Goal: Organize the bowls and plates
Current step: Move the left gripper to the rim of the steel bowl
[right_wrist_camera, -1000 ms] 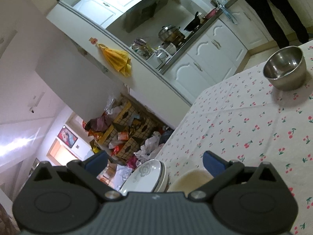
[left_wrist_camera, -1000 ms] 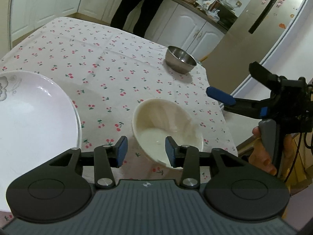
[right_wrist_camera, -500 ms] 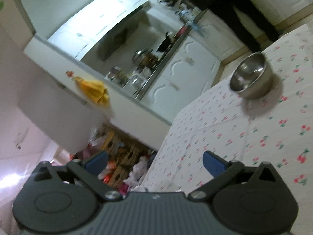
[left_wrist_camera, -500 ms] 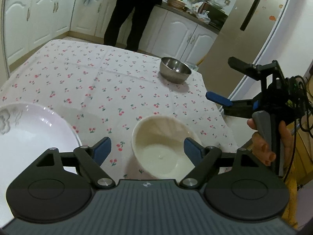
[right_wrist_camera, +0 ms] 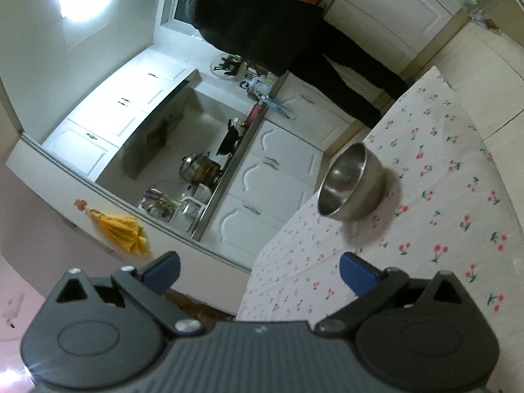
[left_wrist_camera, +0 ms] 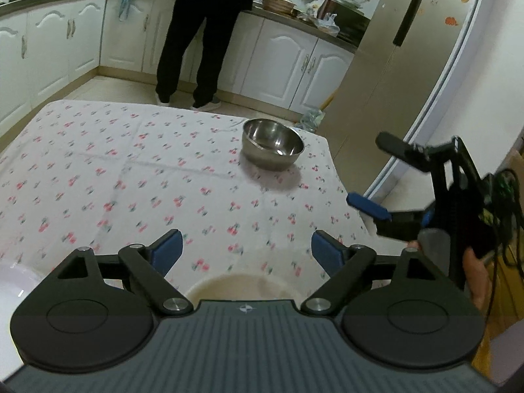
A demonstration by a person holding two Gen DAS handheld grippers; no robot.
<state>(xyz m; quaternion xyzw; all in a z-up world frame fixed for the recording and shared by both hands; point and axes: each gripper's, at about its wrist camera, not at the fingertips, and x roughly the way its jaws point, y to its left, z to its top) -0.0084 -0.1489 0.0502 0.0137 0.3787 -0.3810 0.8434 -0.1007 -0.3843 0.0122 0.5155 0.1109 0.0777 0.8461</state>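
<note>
My left gripper (left_wrist_camera: 245,250) is standing wide apart, its jaws having just been opening, and nothing is sitting between the blue pads. Just below it, the cream bowl (left_wrist_camera: 244,283) is resting on the tablecloth (left_wrist_camera: 131,177), its far rim peeking over the gripper body. At the lower left edge, a sliver of the white plate (left_wrist_camera: 13,281) is showing beside the bowl. My right gripper (right_wrist_camera: 258,270) is also spread open and holding nothing; in the left view it is hovering off the table's right edge, with my hand (left_wrist_camera: 476,278) wrapped round its handle. Farther out, the steel bowl (left_wrist_camera: 272,147) is sitting upright near the far right corner of the cloth, well apart from the cream bowl. Beyond the table, a person in dark clothes (left_wrist_camera: 203,32) is standing at the kitchen counter (left_wrist_camera: 294,16), and a tall fridge (left_wrist_camera: 402,65) is rising at the right.
</note>
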